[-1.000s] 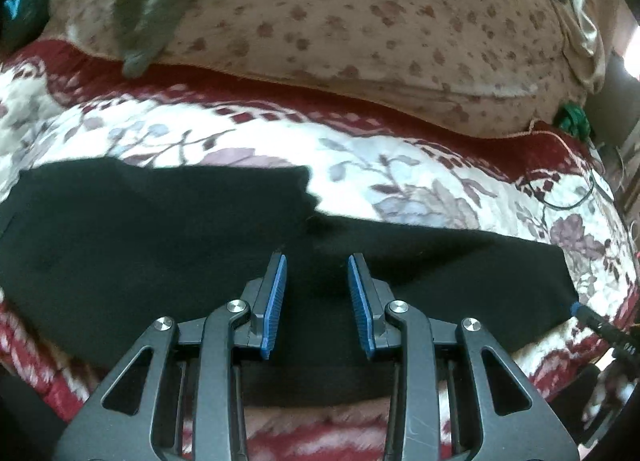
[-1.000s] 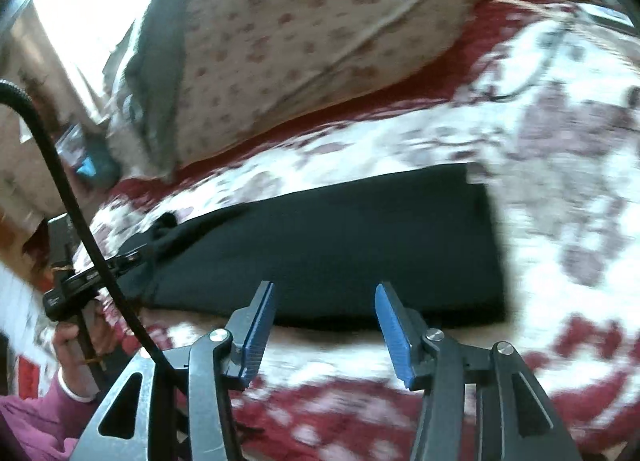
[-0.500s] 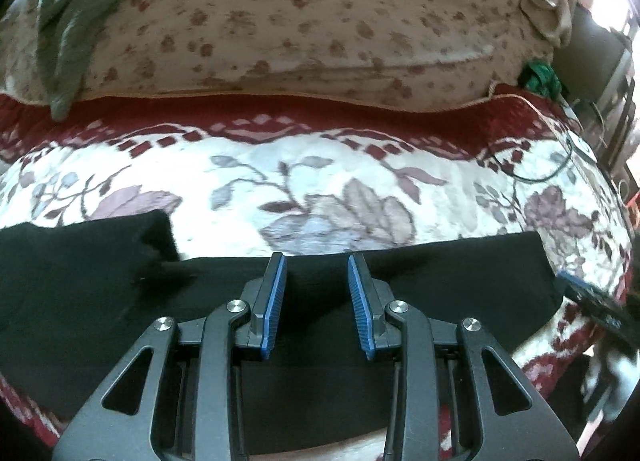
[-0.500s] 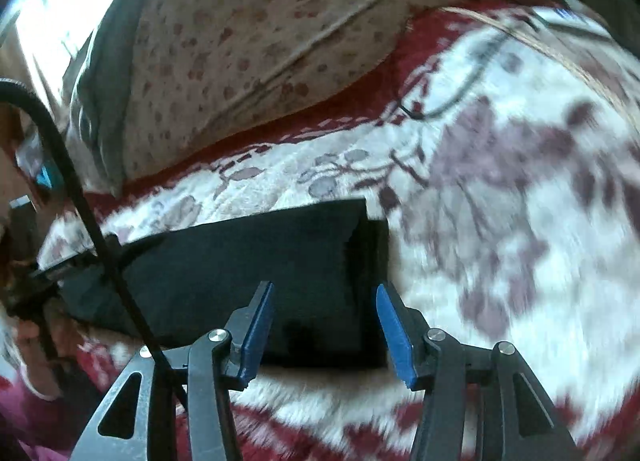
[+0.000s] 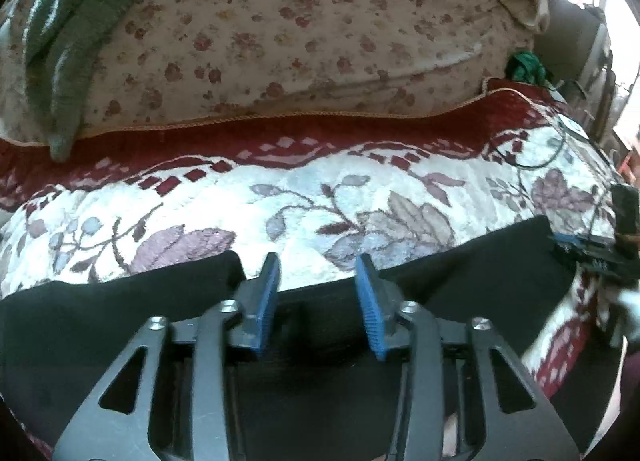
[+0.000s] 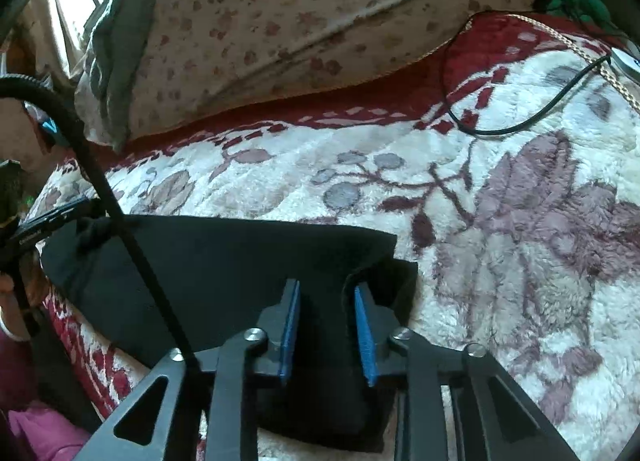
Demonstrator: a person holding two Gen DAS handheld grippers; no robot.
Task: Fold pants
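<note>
- Black pants (image 5: 120, 325) lie flat along the near edge of a bed covered by a floral blanket (image 5: 320, 197), their long axis running side to side across both wrist views.
- The right gripper (image 6: 326, 331) sits at the cuff end, where the fabric bunches up between its blue fingers (image 6: 365, 337); the fingers are partly closed around that raised fold, though whether they actually pinch it cannot be told.
- The left gripper (image 5: 318, 301) hovers over the middle of the garment, fingers well apart and holding nothing, the cloth directly beneath and spreading to both sides.
- The right gripper looks the nearer to the hem, and the coming move likely turns on carrying that end along the long axis toward the waist.
- Compared with half a second ago, the right fingers have narrowed and the cuff, then flat, has puckered upward between them; the left view has shifted so more blanket shows beyond the pants.
- A flowered pillow (image 5: 320, 41) and a black cable (image 6: 520, 117) lie well apart from the work.
</note>
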